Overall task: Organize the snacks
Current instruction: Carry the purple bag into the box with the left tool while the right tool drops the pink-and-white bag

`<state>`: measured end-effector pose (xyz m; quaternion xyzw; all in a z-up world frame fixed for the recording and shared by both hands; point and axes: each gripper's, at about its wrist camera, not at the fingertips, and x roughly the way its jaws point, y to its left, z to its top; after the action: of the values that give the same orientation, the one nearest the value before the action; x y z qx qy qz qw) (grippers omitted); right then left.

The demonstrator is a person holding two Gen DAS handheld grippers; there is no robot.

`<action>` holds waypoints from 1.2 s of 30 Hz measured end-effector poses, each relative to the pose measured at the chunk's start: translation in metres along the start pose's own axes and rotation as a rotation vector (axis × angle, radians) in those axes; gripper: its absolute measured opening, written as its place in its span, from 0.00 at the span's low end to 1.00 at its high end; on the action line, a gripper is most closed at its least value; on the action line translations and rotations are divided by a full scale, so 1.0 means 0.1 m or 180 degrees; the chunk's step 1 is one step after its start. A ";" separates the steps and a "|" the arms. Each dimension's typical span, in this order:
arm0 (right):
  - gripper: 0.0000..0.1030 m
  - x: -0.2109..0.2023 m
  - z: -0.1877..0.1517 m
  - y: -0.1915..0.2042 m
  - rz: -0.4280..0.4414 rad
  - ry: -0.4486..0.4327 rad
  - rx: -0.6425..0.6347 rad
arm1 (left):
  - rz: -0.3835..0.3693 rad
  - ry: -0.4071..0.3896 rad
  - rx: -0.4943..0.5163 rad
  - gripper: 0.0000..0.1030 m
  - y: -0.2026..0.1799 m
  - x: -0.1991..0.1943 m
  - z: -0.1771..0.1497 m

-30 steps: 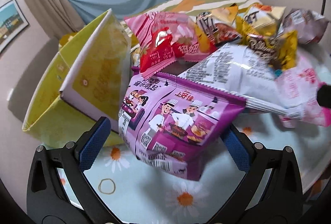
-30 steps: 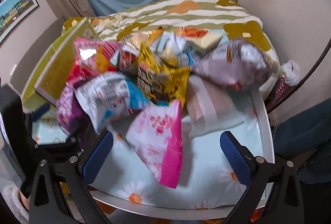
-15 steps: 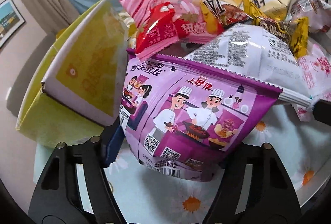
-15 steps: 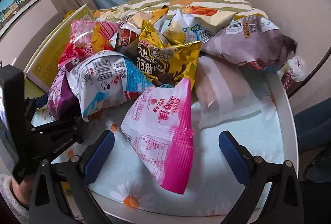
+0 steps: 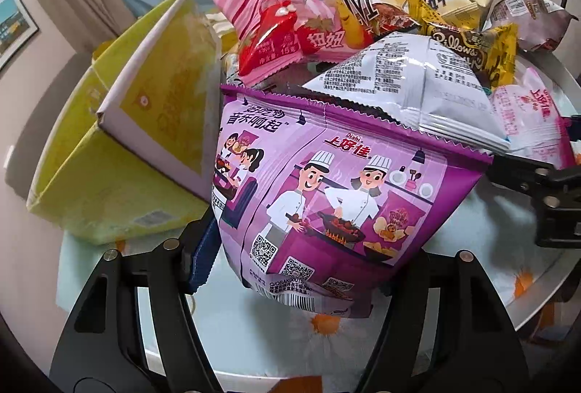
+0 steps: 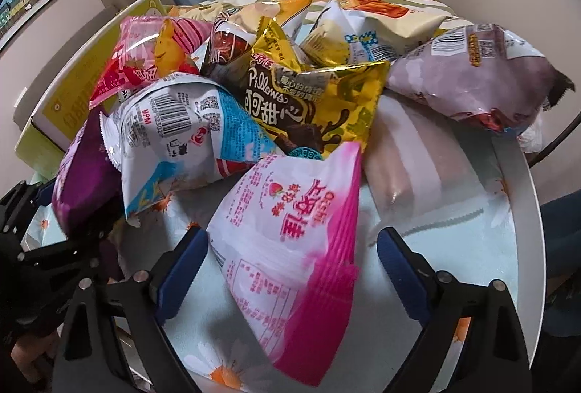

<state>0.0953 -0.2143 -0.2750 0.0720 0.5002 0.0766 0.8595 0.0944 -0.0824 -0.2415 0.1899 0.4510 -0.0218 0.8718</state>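
My left tool (image 5: 297, 269) is clamped narrow on the purple bag (image 5: 326, 200), which sits between its fingers just right of the yellow box (image 5: 109, 182). My right tool (image 6: 287, 269) is spread wide around the pink bag (image 6: 297, 240), not touching it, on the worktop (image 6: 523, 248) right of that box.

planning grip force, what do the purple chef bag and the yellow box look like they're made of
Purple chef bag: looks like thin glossy plastic film, going by its crimped serrated top seal and puffy, creased faces. Yellow box: seems matte printed cardboard, with stiff flat panels and a pale cut edge.
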 end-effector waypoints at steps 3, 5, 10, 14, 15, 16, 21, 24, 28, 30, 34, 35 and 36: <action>0.90 0.03 0.01 0.02 0.0023 0.0005 -0.0011 | 0.0009 -0.0008 0.0010 0.65 -0.01 -0.01 -0.03; 0.84 0.06 0.02 0.05 0.0036 0.0006 -0.0032 | 0.0004 -0.0009 -0.0010 0.65 -0.01 -0.01 -0.03; 0.59 0.08 -0.01 0.11 0.0082 0.0067 -0.0130 | 0.0042 -0.0034 -0.0046 0.65 0.03 -0.03 -0.04; 0.45 0.01 -0.05 0.11 0.0203 0.0077 -0.0135 | 0.0044 -0.0075 -0.0062 0.65 -0.03 -0.13 -0.06; 0.45 -0.01 -0.06 0.12 0.0216 0.0079 -0.0139 | 0.0042 -0.0079 -0.0065 0.65 -0.03 -0.15 -0.06; 0.43 -0.05 -0.07 0.11 0.0232 0.0081 -0.0139 | 0.0039 -0.0084 -0.0071 0.65 -0.04 -0.19 -0.05; 0.43 -0.22 -0.04 0.08 0.0281 0.0075 -0.0138 | 0.0031 -0.0131 -0.0117 0.65 -0.02 -0.40 -0.02; 0.43 -0.36 0.00 0.06 0.0290 0.0047 -0.0137 | 0.0031 -0.0180 -0.0171 0.65 0.03 -0.55 0.02; 0.43 -0.55 0.06 0.05 0.0304 -0.0011 -0.0111 | 0.0055 -0.0294 -0.0255 0.65 0.13 -0.75 0.10; 0.43 -0.65 0.10 0.04 0.0290 -0.0078 -0.0119 | 0.0073 -0.0370 -0.0292 0.65 0.19 -0.86 0.16; 0.43 -0.86 0.24 0.05 0.0290 -0.0200 -0.0116 | 0.0104 -0.0534 -0.0386 0.65 0.32 -1.03 0.30; 0.43 -0.91 0.28 0.06 0.0300 -0.0232 -0.0122 | 0.0109 -0.0575 -0.0412 0.65 0.36 -1.07 0.34; 0.43 -0.95 0.31 0.09 0.0305 -0.0261 -0.0136 | 0.0109 -0.0624 -0.0448 0.65 0.43 -1.11 0.39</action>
<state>0.0759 -0.2268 -0.1774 0.0805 0.4587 0.1253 0.8760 0.0679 -0.0713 -0.1197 0.1328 0.3607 0.0064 0.9232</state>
